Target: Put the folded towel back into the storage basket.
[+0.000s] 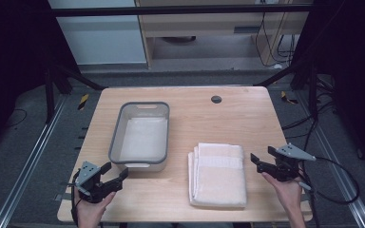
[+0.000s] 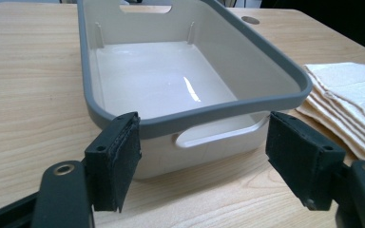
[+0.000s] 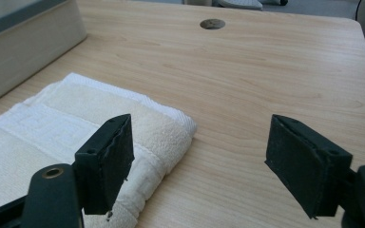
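While both grippers hover w/ jaws wide open, gripping nothing, folded cream terry towel (image 1: 218, 174) lies lower centre-right of frame, long axis running top-to-bottom. Right gripper (image 1: 266, 160) sits just beside its right edge, nearer. Left gripper (image 1: 115, 174) faces grey-rimmed white plastic bin (image 1: 140, 159), lower left.

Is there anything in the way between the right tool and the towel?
Nothing visible. The right tool is open just to the right of the towel, with bare table between them. The bin sits on the towel's far side, near the left tool.
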Motion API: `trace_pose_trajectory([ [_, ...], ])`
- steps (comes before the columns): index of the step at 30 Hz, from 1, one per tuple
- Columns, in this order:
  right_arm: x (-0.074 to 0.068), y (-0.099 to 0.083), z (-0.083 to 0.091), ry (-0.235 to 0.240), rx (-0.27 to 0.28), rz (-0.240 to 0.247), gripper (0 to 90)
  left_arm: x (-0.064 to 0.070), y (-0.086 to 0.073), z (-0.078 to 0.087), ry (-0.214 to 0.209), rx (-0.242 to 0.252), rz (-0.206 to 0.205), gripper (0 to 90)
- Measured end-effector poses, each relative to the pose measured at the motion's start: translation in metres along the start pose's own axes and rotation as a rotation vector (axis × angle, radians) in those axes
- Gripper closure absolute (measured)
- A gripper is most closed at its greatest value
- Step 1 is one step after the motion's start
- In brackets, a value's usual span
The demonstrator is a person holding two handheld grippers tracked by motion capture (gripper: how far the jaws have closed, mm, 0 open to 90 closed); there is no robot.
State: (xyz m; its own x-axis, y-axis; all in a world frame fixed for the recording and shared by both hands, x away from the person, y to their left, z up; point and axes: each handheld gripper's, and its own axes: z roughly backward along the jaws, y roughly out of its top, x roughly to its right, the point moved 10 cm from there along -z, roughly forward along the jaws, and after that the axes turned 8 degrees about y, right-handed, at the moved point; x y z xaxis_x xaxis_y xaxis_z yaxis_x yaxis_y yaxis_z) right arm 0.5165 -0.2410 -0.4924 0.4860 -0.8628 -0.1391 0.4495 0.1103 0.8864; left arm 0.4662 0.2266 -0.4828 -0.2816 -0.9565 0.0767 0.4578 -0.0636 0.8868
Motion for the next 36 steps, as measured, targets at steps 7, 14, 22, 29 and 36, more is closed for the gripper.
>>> trace_pose_trajectory([
  [7,0.0,0.015,0.006,0.004,0.029,0.005,26.4,0.007,0.01,0.0,-0.01,0.004,-0.025,26.9],
  [14,0.001,0.025,0.009,0.007,0.04,0.008,27.5,0.014,0.02,0.001,-0.013,0.02,-0.043,27.7],
  [22,-0.005,0.035,0.008,0.032,0.029,0.015,29.1,0.029,0.038,0.002,-0.036,0.05,-0.056,28.8],
  [29,-0.012,0.04,0.001,0.048,0.013,0.029,30.8,0.047,0.045,-0.002,-0.06,0.052,-0.082,29.3],
  [36,-0.014,0.044,-0.003,0.058,0.006,0.042,34.2,0.068,0.048,-0.008,-0.091,0.048,-0.102,29.4],
])
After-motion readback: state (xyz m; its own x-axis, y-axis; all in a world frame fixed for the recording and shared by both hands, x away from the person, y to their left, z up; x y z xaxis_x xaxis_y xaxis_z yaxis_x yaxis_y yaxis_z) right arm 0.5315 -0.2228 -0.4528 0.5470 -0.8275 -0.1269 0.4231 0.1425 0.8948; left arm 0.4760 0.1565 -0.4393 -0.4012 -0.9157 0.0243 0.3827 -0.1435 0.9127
